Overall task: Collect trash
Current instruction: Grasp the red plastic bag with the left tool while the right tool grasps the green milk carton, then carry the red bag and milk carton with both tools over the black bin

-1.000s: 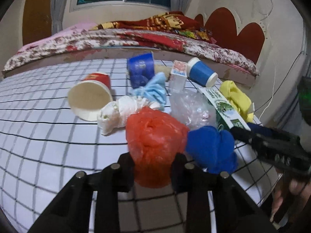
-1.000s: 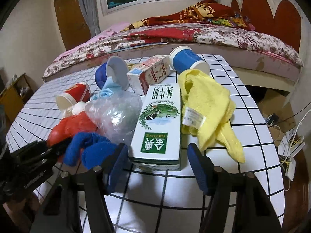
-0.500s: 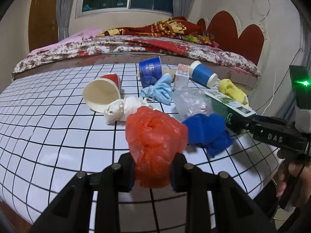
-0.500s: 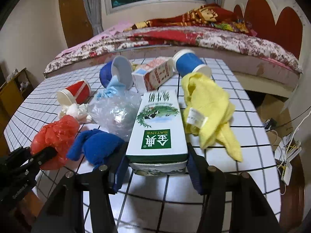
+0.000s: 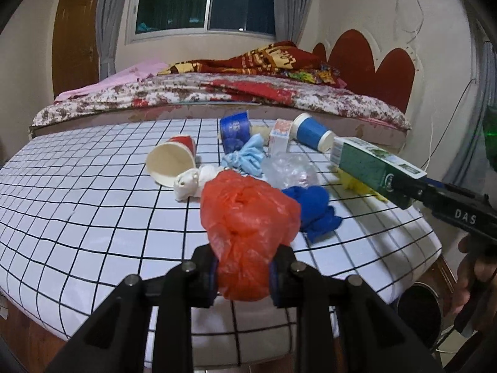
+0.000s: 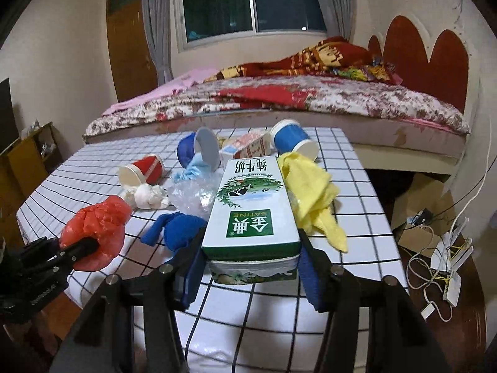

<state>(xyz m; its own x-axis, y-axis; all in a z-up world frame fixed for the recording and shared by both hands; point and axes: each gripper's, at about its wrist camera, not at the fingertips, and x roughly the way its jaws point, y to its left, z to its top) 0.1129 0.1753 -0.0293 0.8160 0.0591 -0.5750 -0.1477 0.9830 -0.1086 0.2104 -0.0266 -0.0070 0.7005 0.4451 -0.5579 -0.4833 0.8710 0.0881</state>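
A crumpled red plastic bag [image 5: 248, 223] hangs above the near table edge, and my left gripper [image 5: 243, 275] is shut on its lower part. My right gripper [image 6: 250, 262] is shut on the near end of a green and white milk carton [image 6: 251, 208], lifted off the checked table [image 6: 357, 186]. That same carton [image 5: 372, 168] shows at the right of the left wrist view, clear of the cloth. The bag in my left gripper also appears at the lower left as the red bag [image 6: 96, 227] in the right wrist view.
On the table lie a blue rag [image 5: 313, 208], a yellow cloth [image 6: 310, 199], clear crumpled plastic [image 5: 289, 171], a white wad [image 5: 192, 180], a light blue cloth [image 5: 248, 158], a red cup [image 5: 170, 161], two blue cups [image 5: 310, 133], a small carton [image 5: 279, 136]. A dark bin [image 5: 419, 314] stands below right. Cables [image 6: 435, 264] lie on the floor.
Both grippers have pulled back and risen from the pile. The red bag has left the table with the left gripper. The right jaws closed on the milk carton and lifted it.
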